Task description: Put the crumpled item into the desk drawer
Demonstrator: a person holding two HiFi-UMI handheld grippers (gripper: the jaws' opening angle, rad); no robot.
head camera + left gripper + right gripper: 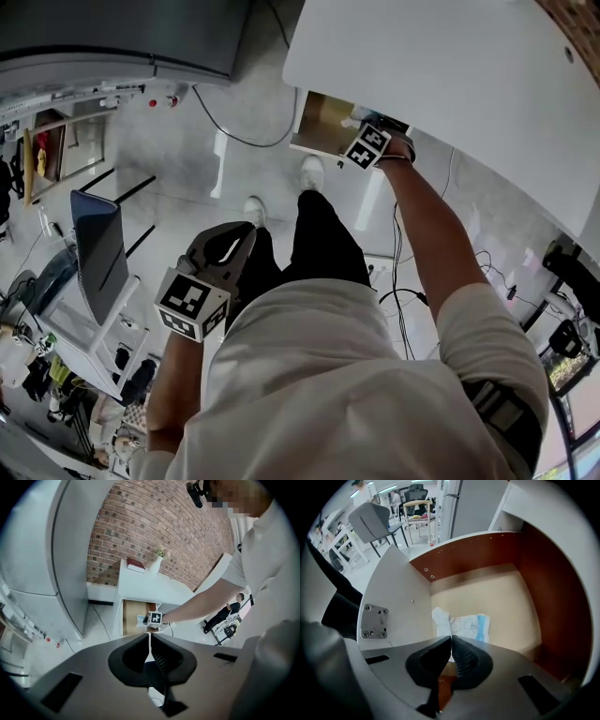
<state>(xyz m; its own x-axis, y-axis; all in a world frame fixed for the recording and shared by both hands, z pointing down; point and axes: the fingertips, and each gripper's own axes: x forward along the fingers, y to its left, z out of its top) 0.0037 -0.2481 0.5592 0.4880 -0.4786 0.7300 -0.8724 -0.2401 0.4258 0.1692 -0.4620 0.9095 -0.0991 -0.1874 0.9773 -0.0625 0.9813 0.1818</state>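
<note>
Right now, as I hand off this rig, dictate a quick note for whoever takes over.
Left tool: shut, empty, away from the desk.
Right tool: inside the open drawer, jaws together at the near edge of the crumpled item, apparently pinching it.
Done: the item lies on the drawer floor.
Left: open the jaws, pull the right tool out, and close the drawer if wanted.

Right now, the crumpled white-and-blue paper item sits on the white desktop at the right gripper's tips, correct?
No: the crumpled white-and-blue paper item is inside the open wooden drawer, not on the white desktop, at the right gripper's tips. The right gripper view shows it.
</note>
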